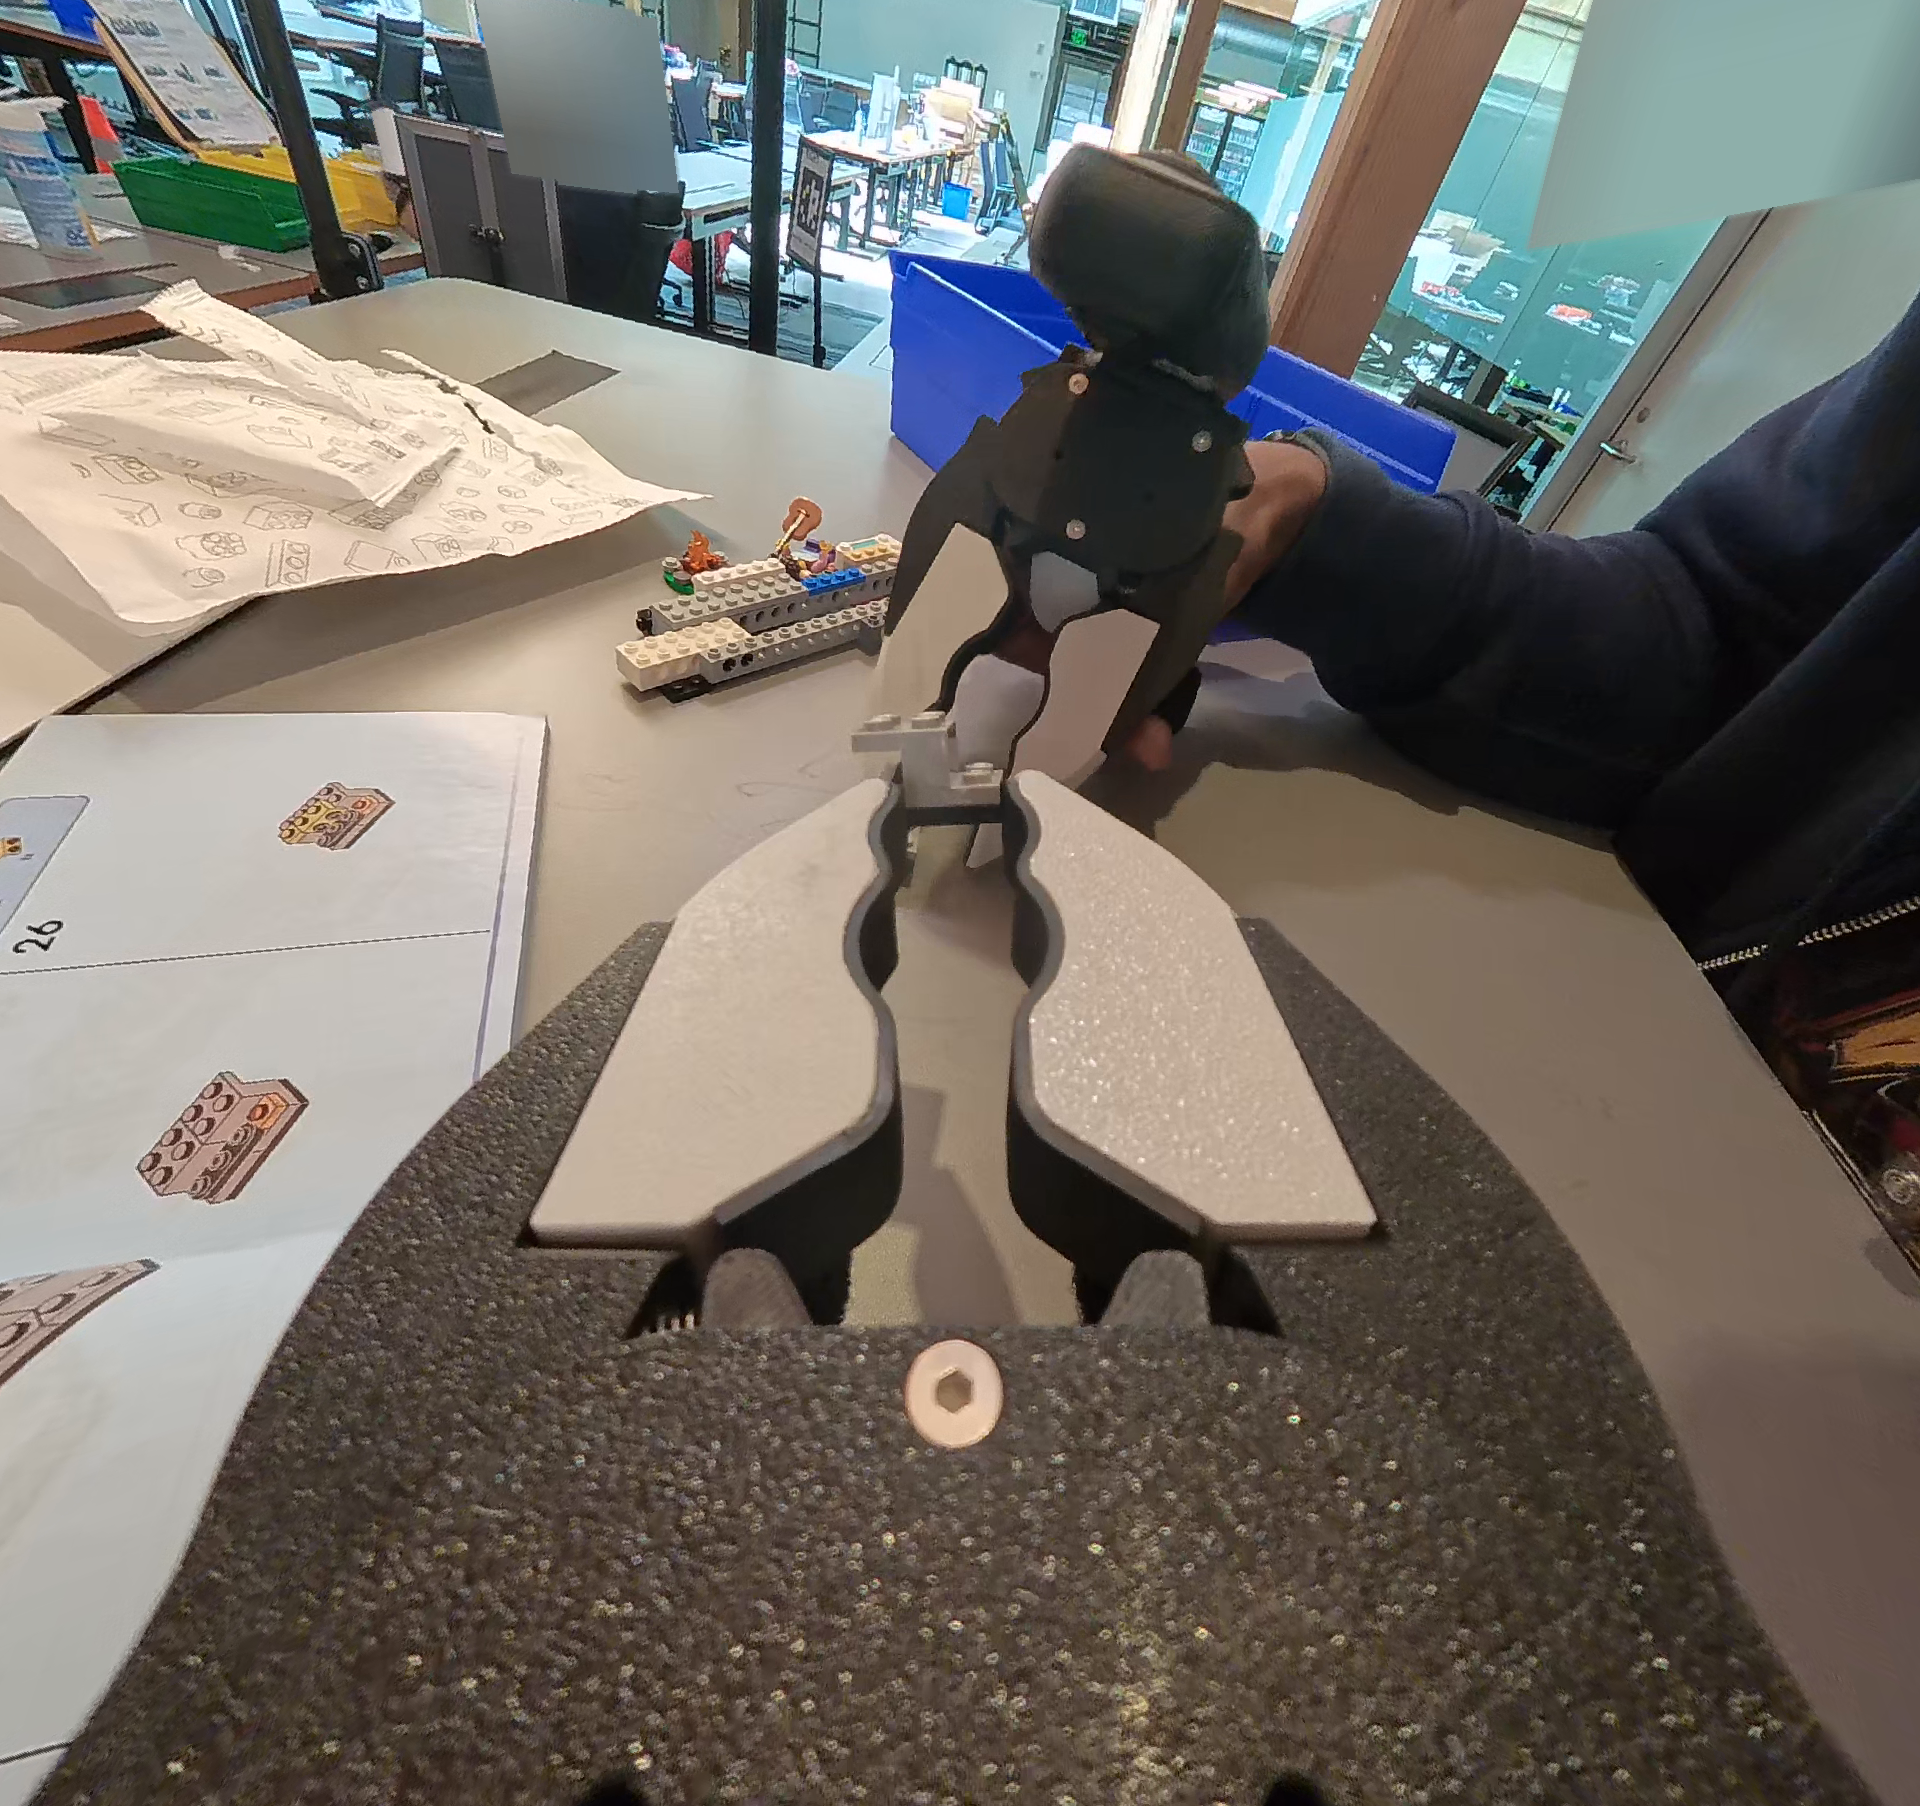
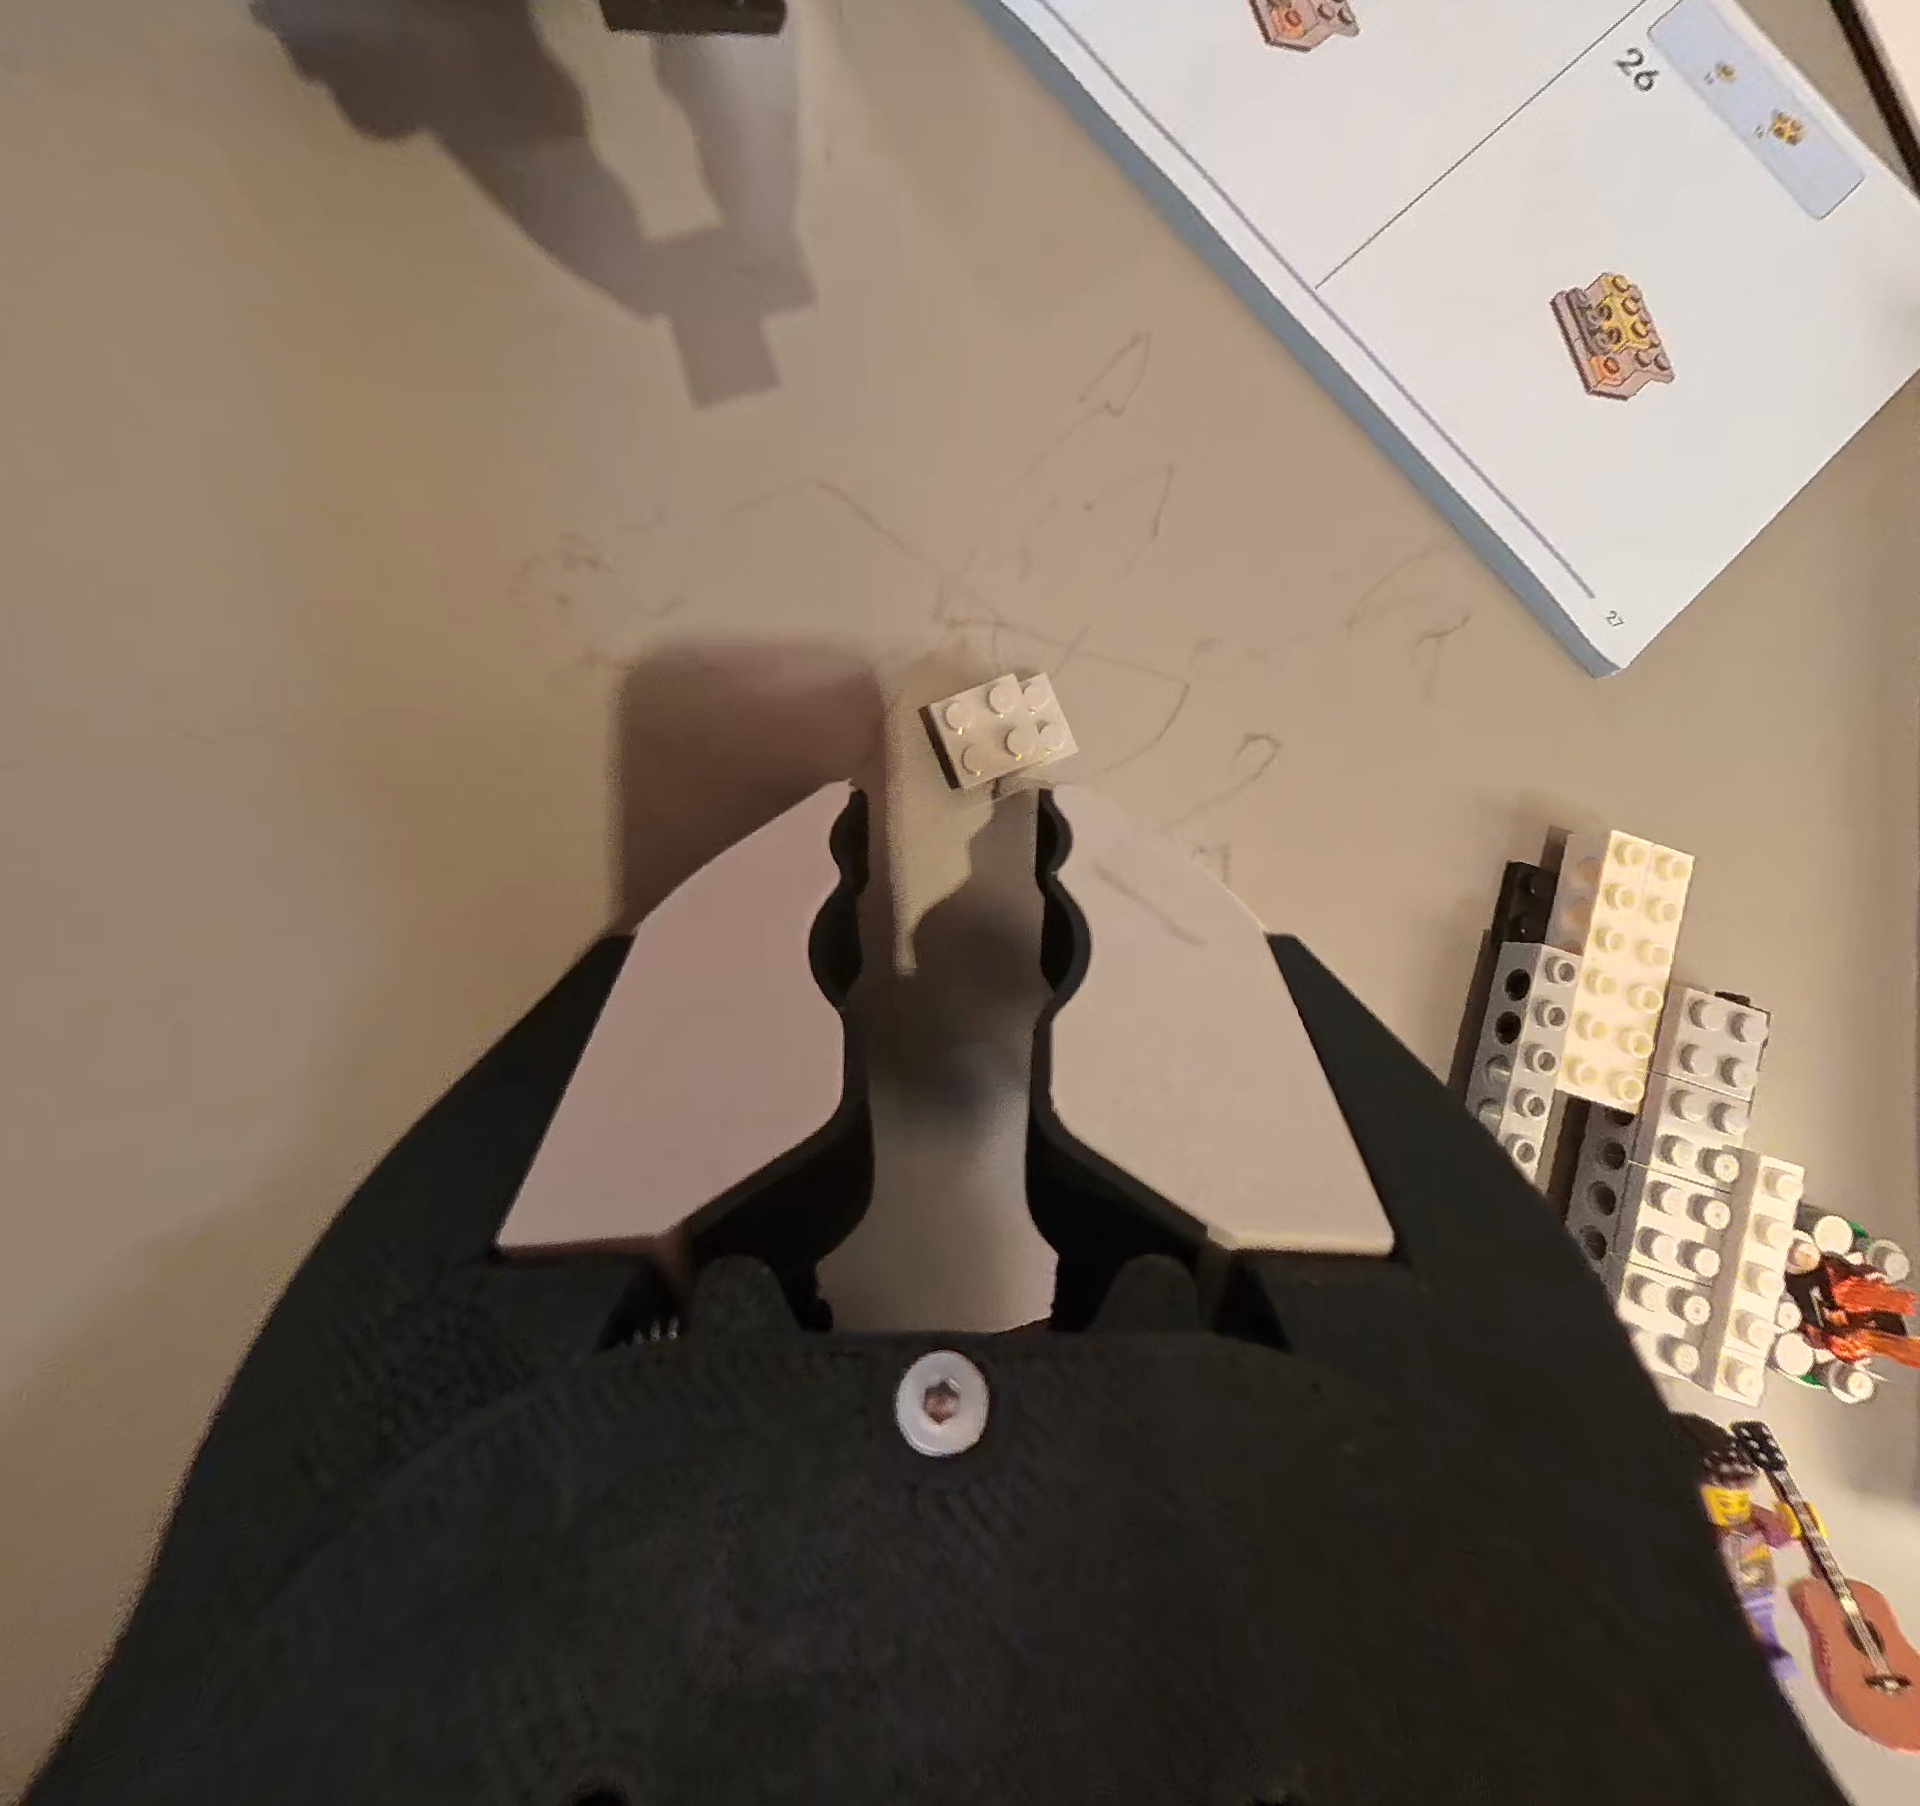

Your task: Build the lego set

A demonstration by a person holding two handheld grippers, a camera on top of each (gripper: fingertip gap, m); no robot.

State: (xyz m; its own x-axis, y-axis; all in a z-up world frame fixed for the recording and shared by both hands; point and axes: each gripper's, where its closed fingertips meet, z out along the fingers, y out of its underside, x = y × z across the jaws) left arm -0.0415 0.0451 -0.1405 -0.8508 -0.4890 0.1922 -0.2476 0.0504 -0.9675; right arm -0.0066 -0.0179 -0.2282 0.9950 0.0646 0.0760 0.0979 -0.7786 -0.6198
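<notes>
A: Left gripper (image 1: 951, 800)?
B: Jaws pinching a small grey brick piece (image 1: 928, 757) above the desk (image 1: 727, 759).
A: Right gripper (image 2: 945, 800)?
B: Jaws spread, holding nothing, pointing down over the same piece (image 2: 1003, 730); brick model (image 2: 1642, 1122) and instruction booklet (image 2: 1455, 229) nearby.

Left gripper (image 1: 951, 806) pinches a small light-grey stepped brick assembly (image 1: 928, 757) at its fingertips; black right gripper (image 1: 1023, 717) hovers just behind, over grey tabletop (image 1: 727, 769).

matt table (image 2: 416, 509), glossy plastic brick (image 2: 1003, 730)
</notes>
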